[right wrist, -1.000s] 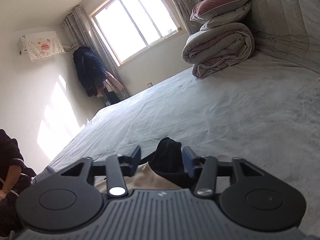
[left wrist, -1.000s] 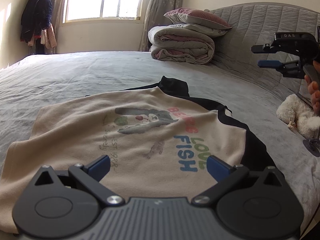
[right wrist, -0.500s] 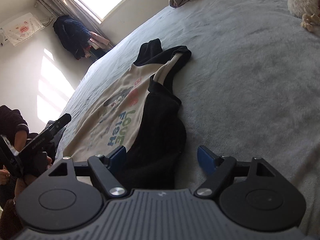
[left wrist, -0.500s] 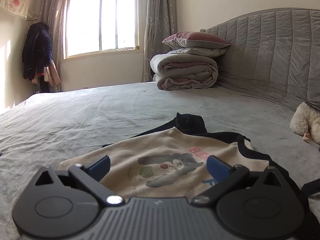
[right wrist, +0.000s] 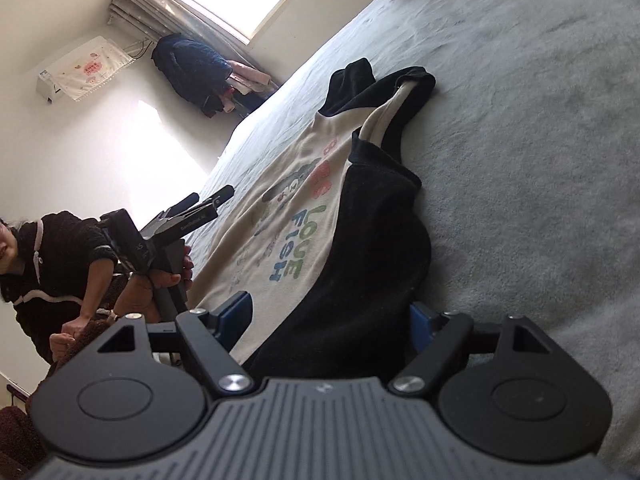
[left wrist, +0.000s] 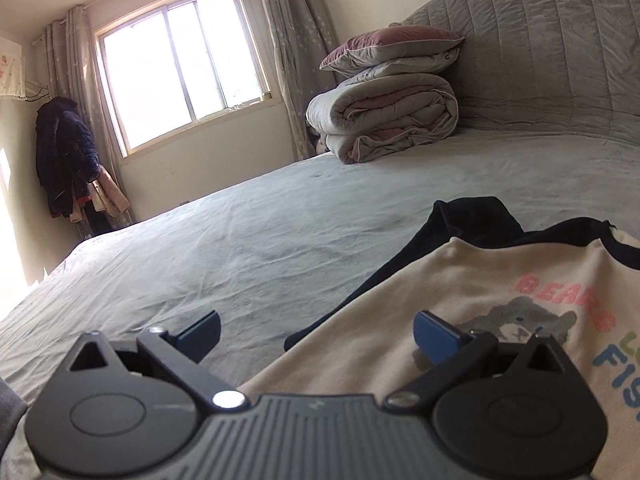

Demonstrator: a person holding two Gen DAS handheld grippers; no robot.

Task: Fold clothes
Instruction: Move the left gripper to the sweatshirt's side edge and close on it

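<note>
1. Cream sweatshirt (right wrist: 280,216) w/ black sleeves lay flat on the grey bed (right wrist: 540,140), print side up, lettering "LOVE FISH" readable in the right wrist view.
2. Right gripper (right wrist: 332,320) sat low at the garment's bottom edge, jaws spread wide after just opening a bit more. Black sleeve (right wrist: 360,272) ran between the 2 blue pads; pads didn't look pressed on it.
3. Left gripper (left wrist: 316,334) was spread too, nothing pinched. Its right pad hovered over the cream fabric, its left pad over bare sheet; the shirt's side edge passed between them.
4. In the right wrist view, the person's hand (right wrist: 168,276) gripped the left gripper's handle beside the shirt.
5. Folded duvet (left wrist: 384,120) w/ a pillow (left wrist: 392,48) on top sat by the headboard, well apart from the shirt.
</note>
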